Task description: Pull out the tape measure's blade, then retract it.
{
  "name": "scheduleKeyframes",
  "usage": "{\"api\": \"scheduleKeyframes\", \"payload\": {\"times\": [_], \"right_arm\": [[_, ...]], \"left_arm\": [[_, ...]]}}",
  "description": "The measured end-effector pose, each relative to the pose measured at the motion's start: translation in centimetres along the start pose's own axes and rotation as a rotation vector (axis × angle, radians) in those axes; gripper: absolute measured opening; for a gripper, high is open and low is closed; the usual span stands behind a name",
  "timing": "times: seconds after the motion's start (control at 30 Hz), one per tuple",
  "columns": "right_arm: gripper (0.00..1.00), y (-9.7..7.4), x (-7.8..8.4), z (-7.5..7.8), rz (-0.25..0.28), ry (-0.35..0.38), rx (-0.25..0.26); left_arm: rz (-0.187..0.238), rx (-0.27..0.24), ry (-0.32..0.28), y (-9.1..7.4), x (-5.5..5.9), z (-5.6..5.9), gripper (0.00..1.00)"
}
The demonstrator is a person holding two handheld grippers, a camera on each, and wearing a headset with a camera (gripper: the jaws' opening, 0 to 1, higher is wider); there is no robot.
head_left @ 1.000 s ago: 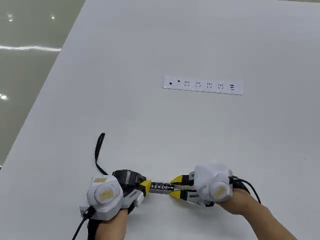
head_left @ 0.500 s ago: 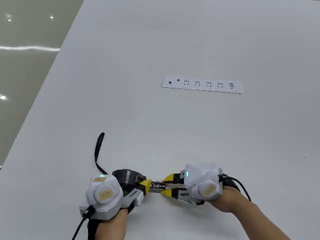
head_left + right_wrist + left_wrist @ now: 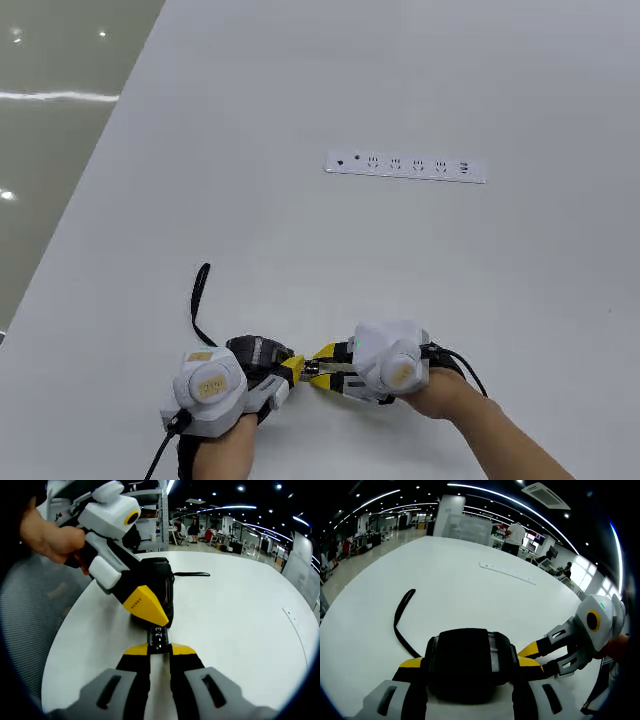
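Your left tongs (image 3: 470,664) are clamped across the black tape measure case (image 3: 257,353). The case rests on the tabletop (image 3: 400,80), on your side of the power strip (image 3: 405,167) and to its left. Your right tongs (image 3: 159,649) are closed on the blade (image 3: 158,635); just a short numbered length shows outside the case mouth.

Hazards from this position:
- If the right tongs loosen, the spring will likely snap the blade in and slam its hook against the case.
- The yellow tips of both tongs sit just beside each other. Any further approach risks a collision that could knock the case loose.
- Twisting the right tongs off the blade's line may kink the blade.
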State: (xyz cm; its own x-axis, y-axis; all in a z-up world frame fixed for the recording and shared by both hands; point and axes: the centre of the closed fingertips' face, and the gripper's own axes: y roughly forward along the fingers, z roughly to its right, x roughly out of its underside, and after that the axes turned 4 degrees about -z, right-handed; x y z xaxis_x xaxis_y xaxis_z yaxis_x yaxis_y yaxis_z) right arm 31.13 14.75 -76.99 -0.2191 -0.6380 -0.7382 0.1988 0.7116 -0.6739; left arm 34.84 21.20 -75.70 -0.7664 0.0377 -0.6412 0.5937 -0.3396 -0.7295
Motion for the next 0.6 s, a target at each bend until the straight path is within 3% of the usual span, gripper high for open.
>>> {"api": "scheduleKeyframes", "payload": {"times": [0.6], "right_arm": [[0.13, 1.06, -1.03, -0.07, 0.016, -0.015, -0.01]], "left_arm": [[0.0, 0.001, -0.008, 0.01, -0.01, 0.09, 0.66]]}}
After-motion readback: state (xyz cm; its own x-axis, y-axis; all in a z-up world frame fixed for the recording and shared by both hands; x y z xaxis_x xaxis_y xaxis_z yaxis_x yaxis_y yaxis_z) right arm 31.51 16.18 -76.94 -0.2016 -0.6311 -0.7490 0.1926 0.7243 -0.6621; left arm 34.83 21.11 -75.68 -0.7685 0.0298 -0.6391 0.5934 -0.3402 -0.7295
